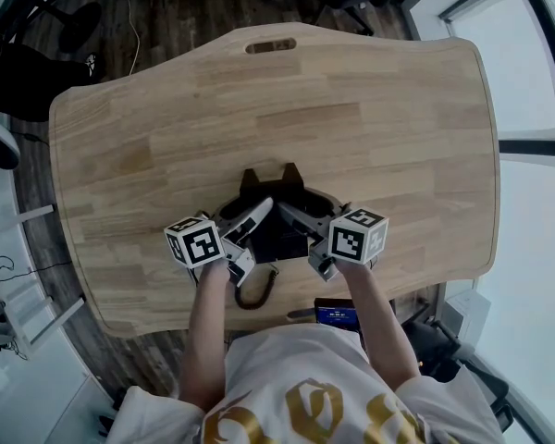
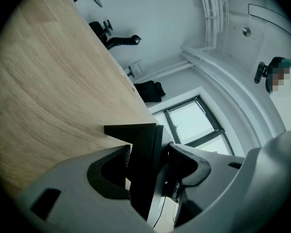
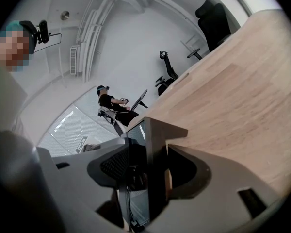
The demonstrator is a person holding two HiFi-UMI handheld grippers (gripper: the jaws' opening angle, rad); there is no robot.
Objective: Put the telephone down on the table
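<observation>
A black desk telephone is over the wooden table, near its front edge, between my two grippers. My left gripper is shut on the telephone's left side, and in the left gripper view its jaws clamp the black edge. My right gripper is shut on the right side, and in the right gripper view the dark slab sits tight between the jaws. The coiled cord hangs toward me off the front. Whether the base touches the tabletop I cannot tell.
A small device with a blue screen lies at the table's front edge by my right arm. A slot is cut in the far edge. Office chairs stand beyond the table. A seated person is in the background.
</observation>
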